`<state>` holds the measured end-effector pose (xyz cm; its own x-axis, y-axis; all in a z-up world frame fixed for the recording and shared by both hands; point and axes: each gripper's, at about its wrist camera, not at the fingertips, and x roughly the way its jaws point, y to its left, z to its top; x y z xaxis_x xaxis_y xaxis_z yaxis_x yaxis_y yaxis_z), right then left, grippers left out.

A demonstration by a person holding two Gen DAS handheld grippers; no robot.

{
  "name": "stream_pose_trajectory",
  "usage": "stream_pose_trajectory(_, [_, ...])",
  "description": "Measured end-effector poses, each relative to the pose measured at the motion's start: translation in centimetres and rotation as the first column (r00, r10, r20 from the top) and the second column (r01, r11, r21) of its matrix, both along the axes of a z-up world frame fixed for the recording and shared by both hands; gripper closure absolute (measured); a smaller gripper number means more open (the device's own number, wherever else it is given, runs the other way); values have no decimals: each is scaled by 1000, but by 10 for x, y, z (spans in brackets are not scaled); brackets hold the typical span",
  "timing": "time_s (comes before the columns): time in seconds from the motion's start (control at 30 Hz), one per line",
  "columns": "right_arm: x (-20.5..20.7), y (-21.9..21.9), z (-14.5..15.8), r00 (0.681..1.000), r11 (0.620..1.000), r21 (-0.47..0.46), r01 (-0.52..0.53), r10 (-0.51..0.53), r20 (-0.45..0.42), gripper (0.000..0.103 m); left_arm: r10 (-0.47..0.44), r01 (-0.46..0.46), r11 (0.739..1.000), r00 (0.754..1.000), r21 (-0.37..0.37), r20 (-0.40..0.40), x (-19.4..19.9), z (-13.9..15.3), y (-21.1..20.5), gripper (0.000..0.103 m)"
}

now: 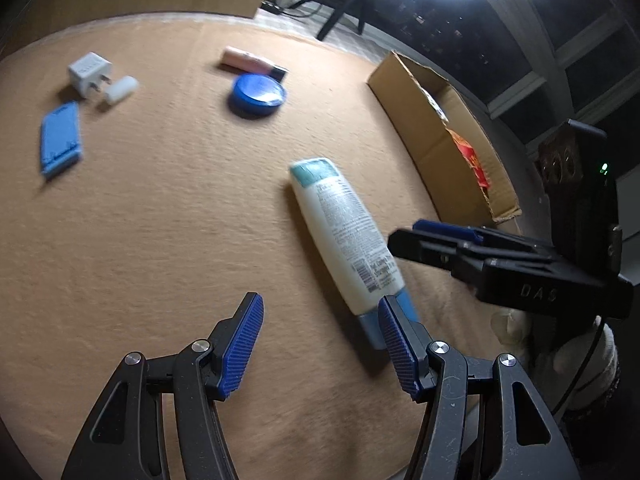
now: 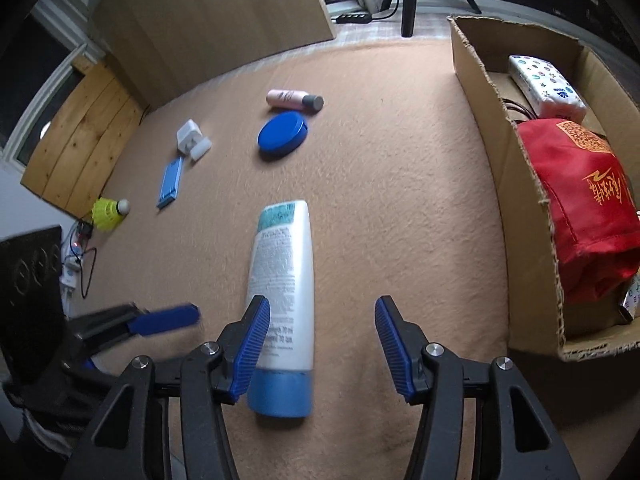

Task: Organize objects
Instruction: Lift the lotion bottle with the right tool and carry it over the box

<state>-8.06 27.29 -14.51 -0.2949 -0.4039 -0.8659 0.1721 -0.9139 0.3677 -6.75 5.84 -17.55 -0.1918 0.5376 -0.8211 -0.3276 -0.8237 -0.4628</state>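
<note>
Both sets of fingers spread wide, gripping nothing. Right gripper (image 2: 322, 344) low over the tan-covered desk (image 2: 400, 200), straddling the lower end of the white tube (image 2: 284, 280) lying flat, blue cap (image 2: 280, 394) nearest the camera, left finger pad (image 2: 252, 350) right against the tube's side, right pad well clear of it. Left gripper (image 1: 320, 344) off to the side of the same tube (image 1: 344, 232), right pad (image 1: 394, 344) just beside the cap end, left pad over bare cloth. Farther back on the desk: round blue tin (image 2: 282, 134) with a pink bottle (image 2: 294, 100) just behind it, lying on its side. Further left, white plug adapter (image 2: 189, 134) touching a small white cylinder (image 2: 200, 148), blue flat piece (image 2: 170, 182) just in front of those. Yellow shuttlecock (image 2: 108, 212) near the desk's left edge. On the right, open cardboard box (image 2: 500, 152) holding a red pouch (image 2: 580, 200) and a patterned white tissue pack (image 2: 544, 84) behind it. Wooden boards (image 2: 80, 140) leaning at the far left.
</note>
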Motion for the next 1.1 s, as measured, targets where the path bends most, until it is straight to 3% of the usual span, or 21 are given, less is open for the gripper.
stream_pose_trajectory(0.17, [-5,-5,-5,999,999,0,-38,38,16,52,-8,8,1000,1000,12,24,-1,-9,17,40])
stream_pose_trajectory(0.37, [-11,-7,-18,992,997,-56,-59,65,107,52,-7,6,999,999,37,32,-3,-13,30,42])
stream_pose_trajectory(0.53, [-15,-12,-22,987,994,-77,-73,83,139,52,-10,8,999,999,34,34,-4,-14,36,49])
stream_pose_trajectory(0.7, [-13,-20,-25,980,988,-106,-109,125,156,63,-16,15,999,999,35,31,-4,-15,43,54])
stream_pose_trajectory(1.1, [-8,-2,-2,991,991,-97,-89,98,90,64,-13,13,999,1000,43,1,-3,0,60,54])
